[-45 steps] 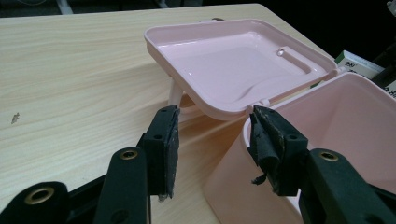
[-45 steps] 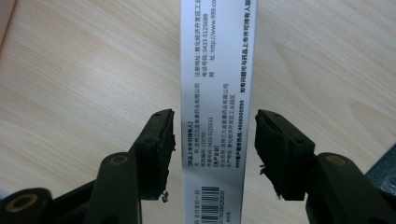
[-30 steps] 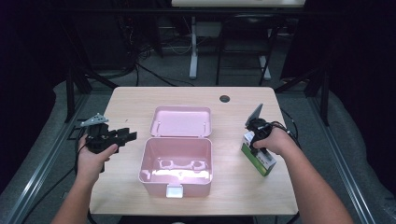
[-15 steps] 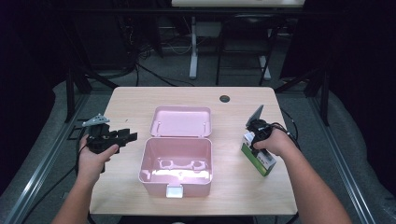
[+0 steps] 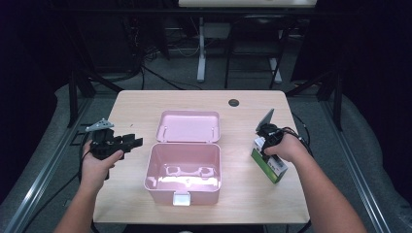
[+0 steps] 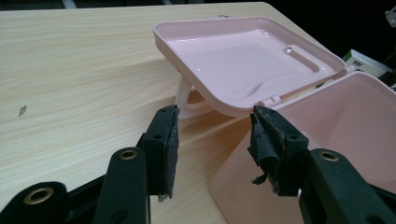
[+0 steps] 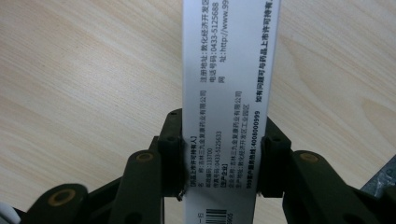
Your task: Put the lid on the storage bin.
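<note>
While the right gripper (image 5: 265, 144) sits at the table's right side, its jaws have just been closing in on a green-and-white carton (image 5: 269, 164), and in the right gripper view the pads (image 7: 173, 154) sit against both sides of the carton's white printed face (image 7: 226, 93), so it's clamped on it. Carton lies flat on the wooden table (image 5: 194, 102), near the right edge, well apart from the pink box (image 5: 183, 172) in the middle. Printed text and a barcode run along the face betw. the jaws.

Left gripper (image 5: 127, 142) is over the table's left side, held level and pointing twd. the pink box. Its jaws stand wide apart w/ nothing betw. them; in the left gripper view the worn pads (image 6: 170, 149) frame the near corner of the box (image 6: 327, 154) and bare tabletop (image 6: 70, 84). No contact w/ the box that I can see.

Pink box is open and looks empty inside: its lid (image 5: 188, 126) is swung back on the far side, inner face up, and tilted, resting on its handle (image 6: 187, 100) per the left gripper view. A white latch (image 5: 181, 198) sits on the box's near wall. Small dark round grommet (image 5: 233, 102) is set in the tabletop at the far side, right of centre. The carton's edge (image 6: 366, 63) peeks past the lid in the left gripper view.
</note>
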Demonstrator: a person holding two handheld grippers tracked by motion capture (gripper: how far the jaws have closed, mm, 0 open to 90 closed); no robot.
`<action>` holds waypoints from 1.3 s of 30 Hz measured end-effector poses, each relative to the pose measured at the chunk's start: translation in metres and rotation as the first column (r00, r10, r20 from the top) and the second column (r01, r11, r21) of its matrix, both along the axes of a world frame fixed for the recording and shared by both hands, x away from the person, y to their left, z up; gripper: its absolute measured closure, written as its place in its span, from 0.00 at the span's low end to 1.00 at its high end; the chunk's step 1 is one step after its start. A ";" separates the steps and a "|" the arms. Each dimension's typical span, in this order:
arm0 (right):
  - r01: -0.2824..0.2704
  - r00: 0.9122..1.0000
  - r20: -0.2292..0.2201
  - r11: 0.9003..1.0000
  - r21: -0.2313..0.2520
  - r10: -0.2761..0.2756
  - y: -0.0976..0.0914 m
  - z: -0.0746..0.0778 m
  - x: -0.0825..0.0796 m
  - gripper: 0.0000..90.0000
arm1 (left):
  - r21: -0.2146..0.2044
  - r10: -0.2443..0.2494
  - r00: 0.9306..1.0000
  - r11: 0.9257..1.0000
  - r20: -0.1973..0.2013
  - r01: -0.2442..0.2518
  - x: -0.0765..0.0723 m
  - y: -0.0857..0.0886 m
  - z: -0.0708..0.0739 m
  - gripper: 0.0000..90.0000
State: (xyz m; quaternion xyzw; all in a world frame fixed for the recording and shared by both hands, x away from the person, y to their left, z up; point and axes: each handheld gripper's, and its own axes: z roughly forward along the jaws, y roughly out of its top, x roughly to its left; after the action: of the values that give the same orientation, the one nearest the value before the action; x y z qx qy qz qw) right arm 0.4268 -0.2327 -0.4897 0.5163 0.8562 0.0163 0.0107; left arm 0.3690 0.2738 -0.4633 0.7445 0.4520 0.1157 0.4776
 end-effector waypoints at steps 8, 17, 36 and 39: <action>-0.025 1.000 0.002 1.000 0.010 0.025 0.003 0.011 -0.001 0.68 | -0.013 0.012 1.000 1.000 -0.004 -0.012 0.001 0.004 0.001 0.58; -0.037 0.999 0.035 0.999 -0.011 0.037 0.009 0.036 -0.003 0.68 | -0.007 0.004 1.000 1.000 -0.001 -0.004 -0.002 0.002 0.002 0.58; -0.103 0.993 0.055 0.994 -0.018 0.104 0.027 0.086 -0.017 0.68 | -0.002 0.002 1.000 1.000 0.001 -0.002 -0.001 0.001 0.001 0.58; -0.111 0.992 0.050 0.993 -0.030 0.112 0.030 0.093 -0.019 0.68 | 0.000 0.004 1.000 1.000 -0.001 -0.004 -0.001 0.001 0.001 0.58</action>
State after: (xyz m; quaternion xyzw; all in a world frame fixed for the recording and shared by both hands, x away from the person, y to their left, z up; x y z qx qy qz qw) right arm 0.4075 -0.2027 -0.3972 0.4670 0.8832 0.0188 0.0388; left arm 0.3684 0.2752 -0.4625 0.7436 0.4539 0.1161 0.4770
